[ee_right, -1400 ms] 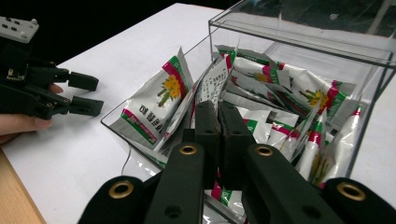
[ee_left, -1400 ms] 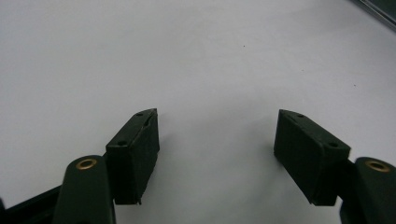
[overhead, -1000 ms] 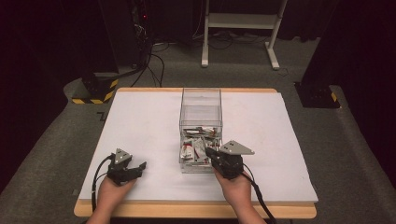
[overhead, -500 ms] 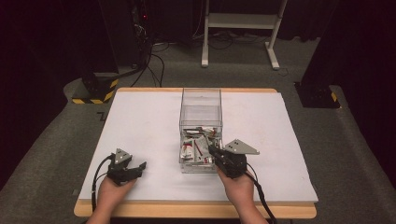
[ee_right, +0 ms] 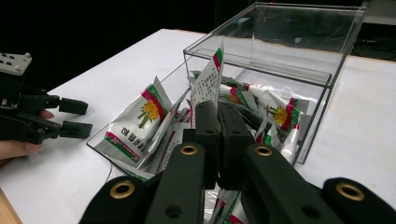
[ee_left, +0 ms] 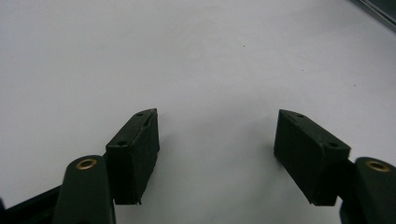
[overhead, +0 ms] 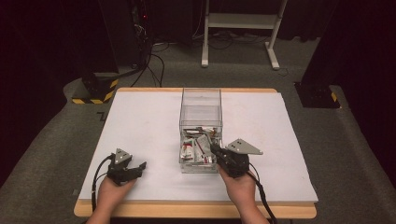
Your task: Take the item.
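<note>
Your right gripper is clamped on a sachet in the clear box. Left gripper rests gaping on the white table; dark room, grey carpet beyond.

Box mid-table, packets inside.
Stands open-fronted box on table; lie packets within, left gripper well leftward, right gripper at box mouth.
</note>
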### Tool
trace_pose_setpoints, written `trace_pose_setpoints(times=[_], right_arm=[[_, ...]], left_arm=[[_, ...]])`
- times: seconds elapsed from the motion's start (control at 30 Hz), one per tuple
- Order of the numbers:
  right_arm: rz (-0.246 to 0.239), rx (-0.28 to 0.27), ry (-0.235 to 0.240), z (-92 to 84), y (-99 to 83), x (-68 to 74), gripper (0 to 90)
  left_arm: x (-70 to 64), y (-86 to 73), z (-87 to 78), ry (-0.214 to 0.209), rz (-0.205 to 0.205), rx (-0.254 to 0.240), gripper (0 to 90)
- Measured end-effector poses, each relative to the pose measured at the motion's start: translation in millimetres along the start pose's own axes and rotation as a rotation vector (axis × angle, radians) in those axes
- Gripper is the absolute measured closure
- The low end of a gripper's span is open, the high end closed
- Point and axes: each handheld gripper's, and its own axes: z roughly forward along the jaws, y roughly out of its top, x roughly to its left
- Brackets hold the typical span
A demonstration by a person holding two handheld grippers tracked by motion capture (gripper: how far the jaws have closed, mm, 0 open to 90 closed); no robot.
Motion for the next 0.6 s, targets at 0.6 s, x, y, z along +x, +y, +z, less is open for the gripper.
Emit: trace_pose_setpoints(times=[0.6], right_arm=[[-0.004, -0.038, -0.007, -5.4, 1.6, 0.2, 89.2]], left_arm=[[0.0, 0.0, 0.0, 0.000, 0.000, 0.000, 31.1]])
